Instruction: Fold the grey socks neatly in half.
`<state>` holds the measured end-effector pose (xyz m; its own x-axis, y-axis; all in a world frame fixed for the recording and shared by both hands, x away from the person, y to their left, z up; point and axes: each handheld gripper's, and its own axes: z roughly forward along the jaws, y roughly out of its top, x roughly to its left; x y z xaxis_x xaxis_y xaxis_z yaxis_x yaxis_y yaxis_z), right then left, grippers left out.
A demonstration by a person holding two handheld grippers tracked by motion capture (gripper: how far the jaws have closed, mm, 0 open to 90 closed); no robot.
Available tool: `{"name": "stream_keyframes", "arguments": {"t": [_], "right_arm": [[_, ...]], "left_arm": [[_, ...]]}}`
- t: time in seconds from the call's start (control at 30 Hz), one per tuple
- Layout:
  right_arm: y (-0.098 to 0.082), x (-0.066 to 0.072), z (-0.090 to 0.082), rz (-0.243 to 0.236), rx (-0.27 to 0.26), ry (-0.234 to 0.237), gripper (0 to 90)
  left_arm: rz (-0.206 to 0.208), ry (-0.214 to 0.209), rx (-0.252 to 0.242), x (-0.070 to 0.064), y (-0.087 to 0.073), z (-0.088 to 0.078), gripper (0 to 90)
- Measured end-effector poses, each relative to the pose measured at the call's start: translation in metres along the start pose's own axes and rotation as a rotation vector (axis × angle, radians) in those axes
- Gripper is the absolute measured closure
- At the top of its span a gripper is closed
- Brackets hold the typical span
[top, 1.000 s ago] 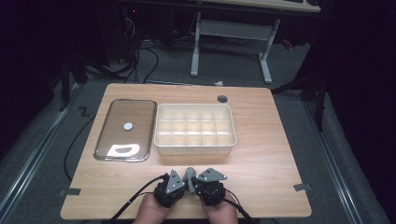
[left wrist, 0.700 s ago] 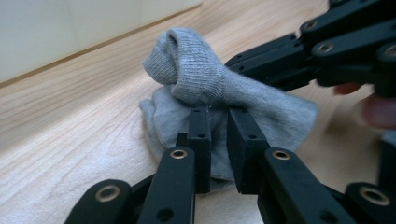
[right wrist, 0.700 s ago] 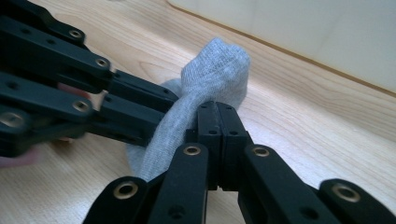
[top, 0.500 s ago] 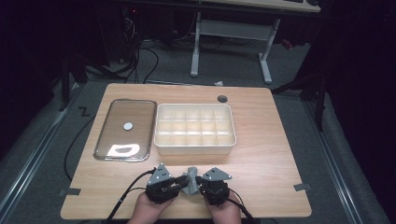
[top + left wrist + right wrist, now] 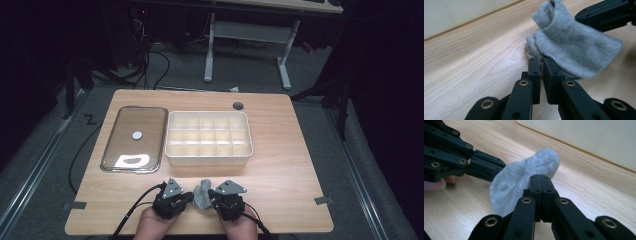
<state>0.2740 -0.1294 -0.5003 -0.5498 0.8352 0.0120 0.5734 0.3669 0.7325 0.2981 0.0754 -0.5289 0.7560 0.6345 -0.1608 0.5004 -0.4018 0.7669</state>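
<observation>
A small grey sock (image 5: 202, 196) lies bunched near the table's front edge, between my two grippers. My left gripper (image 5: 191, 197) reaches it from the left and my right gripper (image 5: 213, 195) from the right. In the left gripper view the sock (image 5: 574, 47) has its folded edge pinched at the tips of my left gripper (image 5: 542, 62). Those jaws have just been closing and stand almost together. In the right gripper view my right gripper (image 5: 540, 177) is shut on the sock (image 5: 519, 180), which drapes to its left.
A white compartment box (image 5: 209, 160) sits mid-table just beyond the grippers. Left of it is a lidded metal tray (image 5: 116, 150) with a small white disc (image 5: 137, 135) on it. A round cable hole (image 5: 238, 105) is near the far edge.
My left gripper has shifted a little to the left, away from the right one. The right gripper has stayed put with the sock.
</observation>
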Motion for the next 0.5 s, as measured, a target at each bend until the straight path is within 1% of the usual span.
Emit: {"name": "stream_keyframes", "arguments": {"t": [0.07, 0.13, 0.27, 0.33, 0.5], "right_arm": [[0.001, 0.002, 0.001, -0.005, 0.004, -0.004, 90.0], [0.002, 0.005, 0.002, -0.022, 0.008, -0.004, 90.0], [0.004, 0.008, 0.005, -0.042, 0.016, -0.014, 90.0], [0.005, 0.008, 0.005, -0.052, 0.015, -0.021, 90.0], [0.008, 0.002, 0.005, -0.051, 0.020, -0.054, 90.0]], "left_arm": [[0.011, -0.006, -0.003, -0.003, 0.001, 0.000, 85.0], [0.022, -0.012, -0.005, -0.006, 0.002, 0.000, 85.3], [0.029, -0.028, 0.000, -0.011, 0.003, 0.005, 86.1], [0.023, -0.038, -0.002, -0.012, 0.003, 0.008, 86.7], [0.049, -0.044, 0.002, -0.015, 0.011, 0.019, 87.8]]}}
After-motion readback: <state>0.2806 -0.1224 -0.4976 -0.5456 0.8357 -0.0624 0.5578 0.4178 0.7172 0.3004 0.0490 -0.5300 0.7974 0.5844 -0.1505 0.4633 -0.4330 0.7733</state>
